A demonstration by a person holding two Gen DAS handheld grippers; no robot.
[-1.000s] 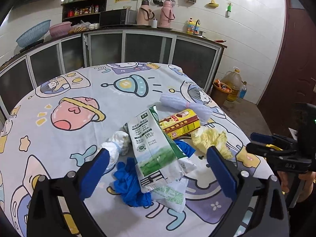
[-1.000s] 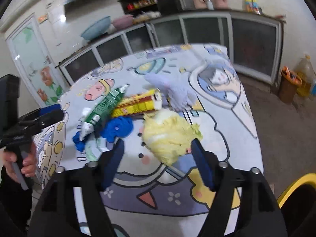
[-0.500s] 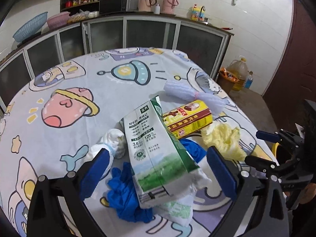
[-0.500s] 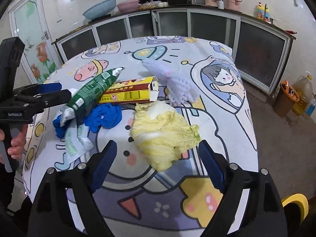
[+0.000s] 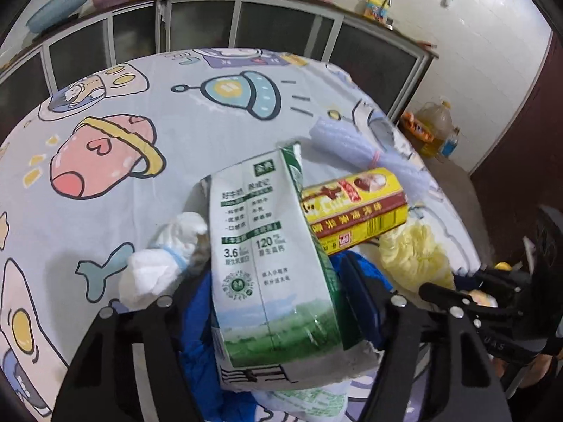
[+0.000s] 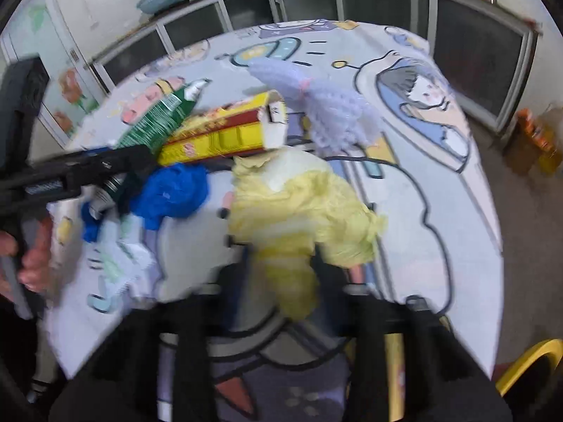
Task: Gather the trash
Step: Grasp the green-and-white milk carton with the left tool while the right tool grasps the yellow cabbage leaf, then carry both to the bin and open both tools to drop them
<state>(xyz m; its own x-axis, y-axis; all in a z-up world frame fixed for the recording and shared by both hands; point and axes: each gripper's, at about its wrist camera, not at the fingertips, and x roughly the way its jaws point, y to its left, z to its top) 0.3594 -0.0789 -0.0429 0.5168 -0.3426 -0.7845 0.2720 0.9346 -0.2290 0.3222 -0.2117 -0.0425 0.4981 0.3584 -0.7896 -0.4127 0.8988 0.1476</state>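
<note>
Left gripper [image 5: 278,302]: jaws just closing, now clamped on milk carton [image 5: 260,246], centre of table [image 5: 105,161]. Yellow box [image 5: 355,211] at 2 o'clock of carton. Right gripper [image 6: 281,281]: jaws just closing, clamped on yellow wrapper [image 6: 299,204], table's 5 o'clock edge.

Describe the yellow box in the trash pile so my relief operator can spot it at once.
On the cartoon tablecloth, find the trash heap near the right edge. The yellow box lies on its side between the green-and-white milk carton and the pale bubble-wrap roll. It alone is long, rigid and yellow with a dark red band.
</note>
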